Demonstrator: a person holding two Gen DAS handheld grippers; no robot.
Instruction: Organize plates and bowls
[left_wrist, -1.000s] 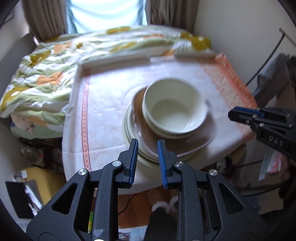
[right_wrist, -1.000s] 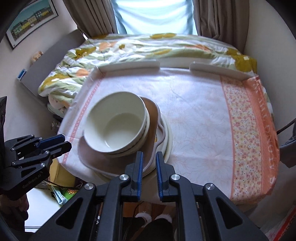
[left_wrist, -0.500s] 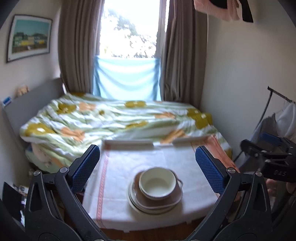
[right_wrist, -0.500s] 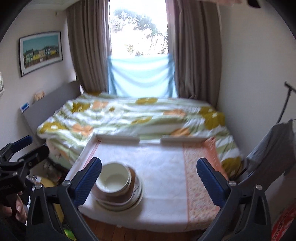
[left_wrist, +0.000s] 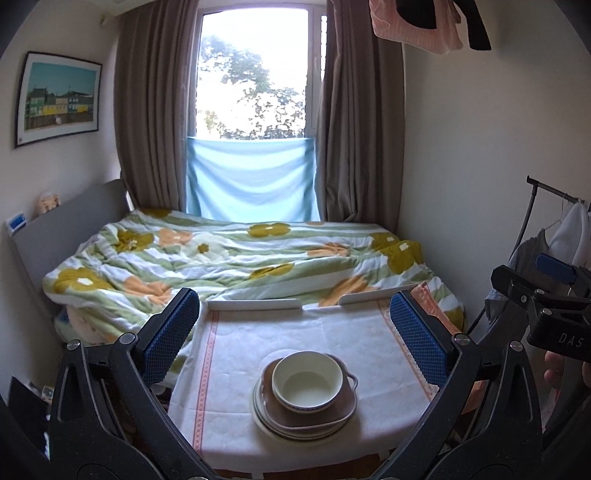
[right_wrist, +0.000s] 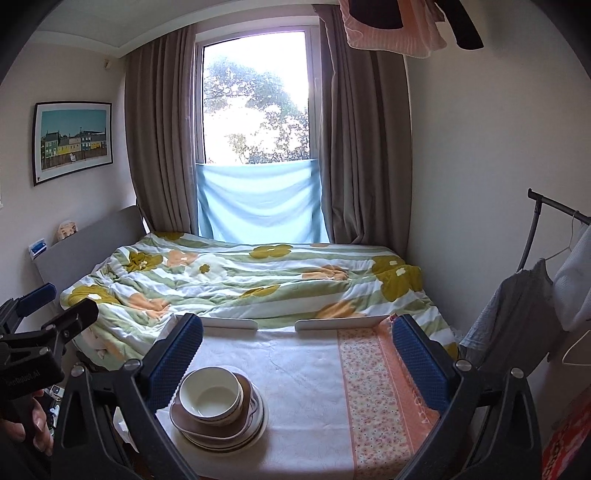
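Observation:
A cream bowl sits nested on a brown dish, on top of a stack of cream plates, near the front edge of the small table. The same bowl, brown dish and plates show in the right wrist view at the table's front left. My left gripper is wide open and empty, held back from and above the stack. My right gripper is wide open and empty, also held back from the table.
The table has a white cloth with an orange patterned band on the right and low white rails at the back. A bed with a flowered quilt lies behind it. A clothes rack stands at the right.
Both grippers went from nearly shut to wide open and pulled back and up from the stack. The view swung from looking down at the dishes to looking across the room.

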